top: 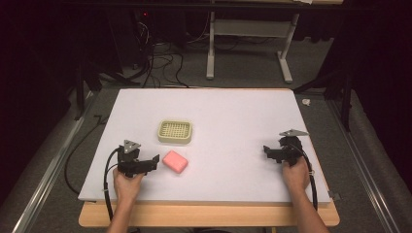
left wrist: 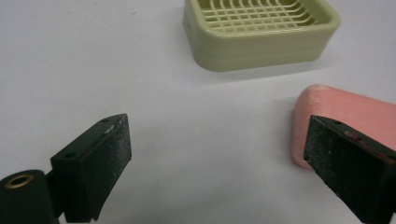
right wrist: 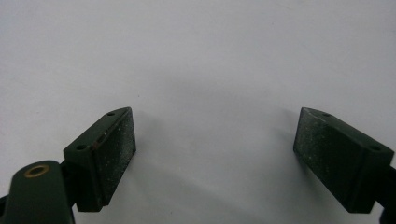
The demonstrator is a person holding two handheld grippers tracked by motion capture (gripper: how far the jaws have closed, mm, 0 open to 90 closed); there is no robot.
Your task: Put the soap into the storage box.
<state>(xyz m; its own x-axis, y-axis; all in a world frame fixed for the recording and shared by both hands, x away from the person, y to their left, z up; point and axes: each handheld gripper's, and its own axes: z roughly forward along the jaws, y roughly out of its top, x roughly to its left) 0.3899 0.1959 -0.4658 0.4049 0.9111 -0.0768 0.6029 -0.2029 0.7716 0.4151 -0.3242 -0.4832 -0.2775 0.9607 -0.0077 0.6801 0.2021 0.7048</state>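
Pink soap bar: a rounded pink block (top: pixel 175 161) lies flat on the white surface (top: pixel 233 121), toward the front left. In the left gripper view it (left wrist: pixel 355 116) sits at the right edge, partly behind the right finger.
Soap dish: a pale green slotted dish (top: pixel 175 132) stands just beyond the soap bar, near it but not touching. In the left gripper view its grid top and front wall (left wrist: pixel 261 44) show at the upper middle.
Left gripper: the left gripper (top: pixel 154 161) is held low over the surface just left of the soap bar, pointing toward it. Its fingers (left wrist: pixel 100 158) are spread wide and hold nothing; the soap bar lies beside the right finger, not between the two.
Left hand: the left hand (top: pixel 127 183) grips the handle near the front edge, a black cable looping beside it.
Right gripper: the right gripper (top: pixel 267 151) rests at the right side of the surface, well apart from soap bar and dish. Its fingers (right wrist: pixel 107 149) are spread wide over bare white surface.
Right hand: the right hand (top: pixel 296 174) holds it from behind.
Surroundings: grey floor, cables and a white frame stand beyond the surface.
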